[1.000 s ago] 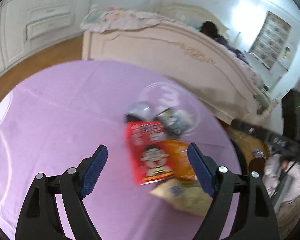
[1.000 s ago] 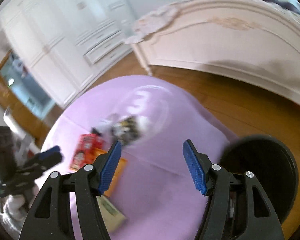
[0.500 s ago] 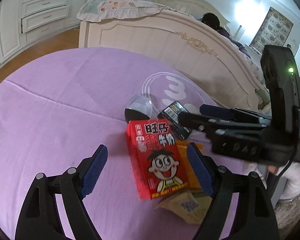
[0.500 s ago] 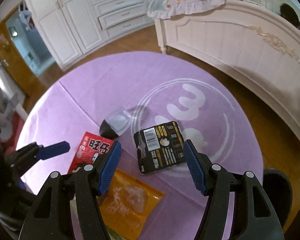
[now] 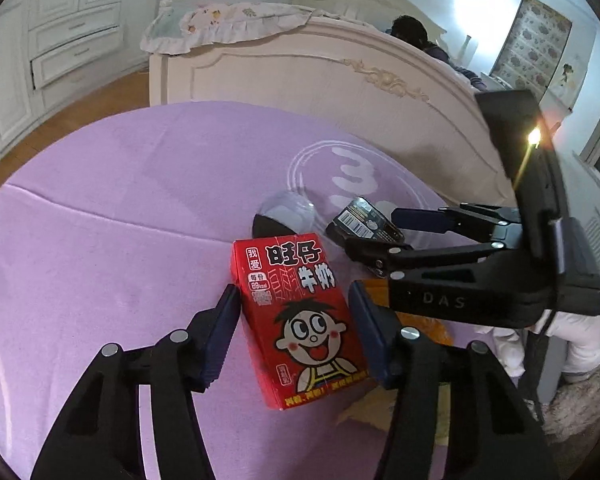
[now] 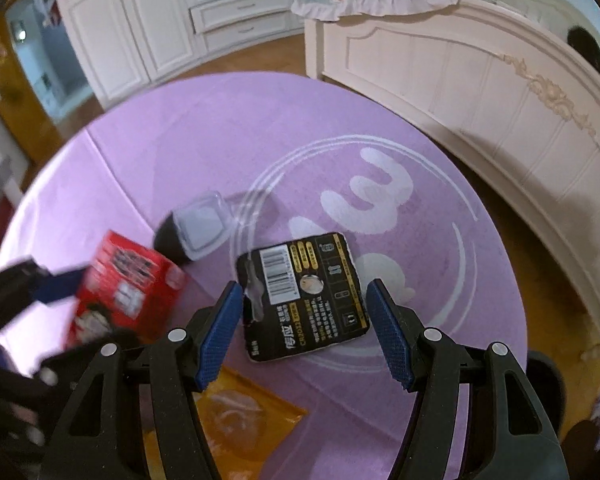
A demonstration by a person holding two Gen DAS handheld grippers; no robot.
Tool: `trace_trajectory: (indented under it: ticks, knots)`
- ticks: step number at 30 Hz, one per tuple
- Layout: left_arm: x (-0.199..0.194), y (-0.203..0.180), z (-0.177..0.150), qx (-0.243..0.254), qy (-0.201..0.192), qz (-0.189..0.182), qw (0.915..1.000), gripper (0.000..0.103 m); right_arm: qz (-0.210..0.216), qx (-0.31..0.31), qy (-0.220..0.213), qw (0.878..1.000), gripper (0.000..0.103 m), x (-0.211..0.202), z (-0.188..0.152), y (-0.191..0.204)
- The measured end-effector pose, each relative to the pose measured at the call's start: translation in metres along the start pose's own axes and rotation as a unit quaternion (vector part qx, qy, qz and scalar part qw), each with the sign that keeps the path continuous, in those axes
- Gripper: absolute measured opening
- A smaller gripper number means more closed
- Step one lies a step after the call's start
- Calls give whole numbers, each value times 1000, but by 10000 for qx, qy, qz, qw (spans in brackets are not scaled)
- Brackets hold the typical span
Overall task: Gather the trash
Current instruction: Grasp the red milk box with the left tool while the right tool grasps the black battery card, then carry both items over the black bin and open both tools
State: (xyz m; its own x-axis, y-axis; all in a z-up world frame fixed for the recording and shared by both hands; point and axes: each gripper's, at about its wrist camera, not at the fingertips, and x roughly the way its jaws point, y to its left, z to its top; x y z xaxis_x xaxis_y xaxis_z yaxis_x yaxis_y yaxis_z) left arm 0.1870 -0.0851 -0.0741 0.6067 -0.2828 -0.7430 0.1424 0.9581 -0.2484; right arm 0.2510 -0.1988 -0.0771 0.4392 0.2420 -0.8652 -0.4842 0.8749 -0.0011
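Lying flat, red milk carton (image 5: pixel 300 316) shows a grinning cartoon face.

A round surface (image 6: pixel 204 136) under a purple cloth with a white printed emblem carries the litter. A red milk carton (image 5: pixel 300 316) lies between the left claw's (image 5: pixel 294 330) closing jaws, a black battery card (image 6: pixel 304 296) between the right claw's (image 6: pixel 304 330). A clear plastic cup (image 6: pixel 198 232) lies beyond both; an orange wrapper (image 6: pixel 236 412) lies under the right claw.
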Motion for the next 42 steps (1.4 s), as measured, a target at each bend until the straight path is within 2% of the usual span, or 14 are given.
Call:
trace_trajectory:
  ticks: [7,15,16,17,18,19,24,25,26,28,33,35,36,42]
  knots:
    - [-11,18,-2,-104,-47,170,9998,55,-28,-2,-89,10000,67,2,-1,1]
    - [-20,27,-1,-146,-167,157,9996,54,63,258,-166,9995,56,-5,-9,-9]
    - [-23,27,0,-156,-201,131,9996,53,132,328,-204,9992,51,-7,-11,-12]
    - [-24,26,0,-165,-224,115,9995,53,252,341,-292,9987,23,-12,-12,-12]
    - [-27,26,1,-174,-261,103,9995,53,304,373,-312,9984,7,-16,-12,-13]
    - [-28,25,1,-179,-284,97,9994,53,215,410,-360,9983,5,-19,-12,-14]
    - [-32,21,4,-124,-349,39,9993,53,168,504,-374,9979,12,-27,-18,-23]
    - [-32,20,3,-130,-342,40,9993,53,152,527,-319,9980,32,-25,-19,-26]
    - [-32,20,3,-138,-336,50,9993,53,140,582,-254,9979,61,-22,-21,-29]
    - [-32,22,3,-162,-340,73,9993,53,151,649,-265,9974,83,-21,-25,-32]
    - [-32,30,0,-301,-322,142,9989,53,-83,228,-178,9995,80,-9,-28,-18]
    - [-32,32,-1,-339,-306,165,9988,53,-1,198,-209,9996,59,-9,-23,-13]
    - [-32,33,-2,-349,-301,165,9988,53,-37,225,-156,9996,55,-7,-18,-12]
    - [-41,36,-2,-358,-393,176,9984,53,381,484,-320,9976,55,-10,-11,-14]
